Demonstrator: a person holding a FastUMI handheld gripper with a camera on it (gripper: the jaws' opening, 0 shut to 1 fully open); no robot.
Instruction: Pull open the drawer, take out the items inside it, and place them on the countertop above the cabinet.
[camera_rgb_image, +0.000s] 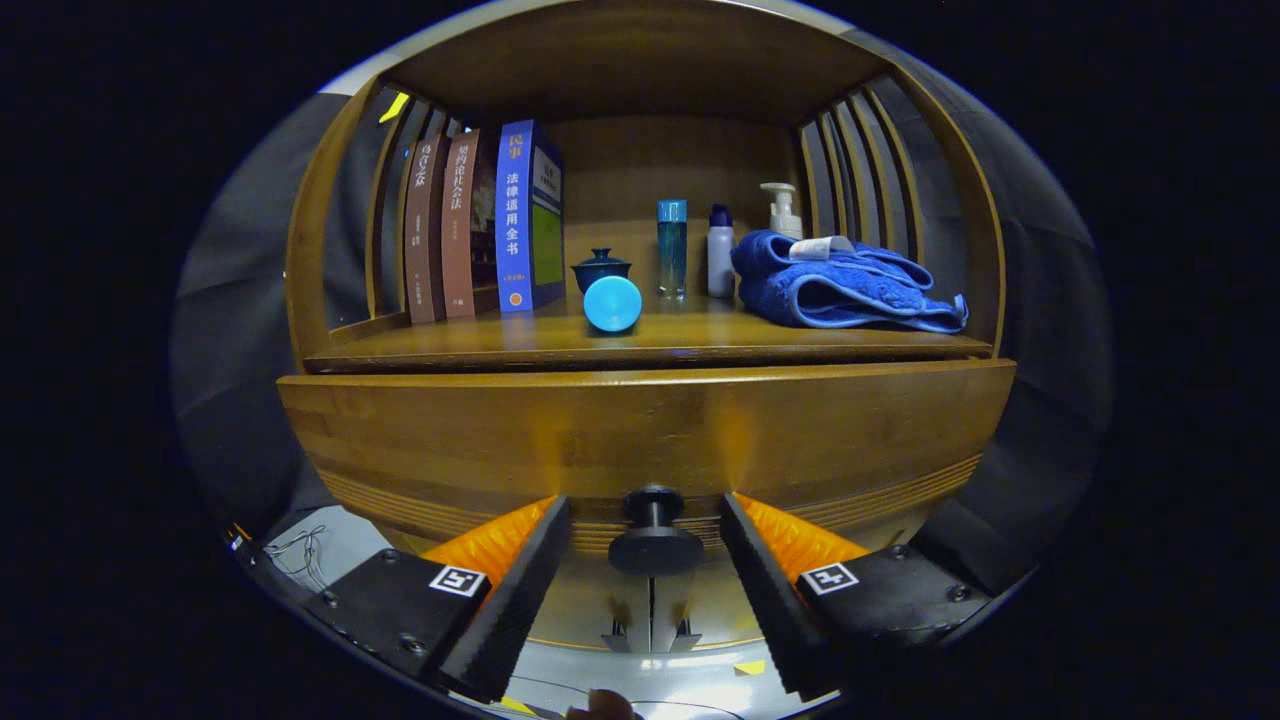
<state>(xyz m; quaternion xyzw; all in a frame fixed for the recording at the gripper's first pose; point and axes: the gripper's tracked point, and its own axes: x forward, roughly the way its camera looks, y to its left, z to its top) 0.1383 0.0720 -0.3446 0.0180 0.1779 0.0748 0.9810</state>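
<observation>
The gripper (645, 520) stands wide open, its two ridged, wedge-shaped fingers (520, 590) spread to either side of the drawer's knob (654, 535) and holding nothing. The knob, a dark round mushroom shape on a short stem, sits between the fingertips with a clear gap on each side; neither finger touches it. Just behind it is the drawer (640, 440), a broad front of glossy, honey-coloured wood with fine horizontal grooves along its lower edge. It is shut, so what lies inside is hidden.

Above the drawer runs the countertop (480, 345), a smooth wooden shelf set in a cabinet with slatted sides. On it, beyond the fingers, a row of upright books (480, 230) leans at the left. Near the middle a small dark lidded cup (601, 268) stands behind a round, matte light-blue thing (612, 303) whose shape is hard to make out. To the right are a tall clear blue bottle (672, 245), a pale bottle with a dark cap (720, 250) and a white pump bottle (783, 208), its lower part hidden by a rumpled blue towel (840, 285) of fluffy cloth.
</observation>
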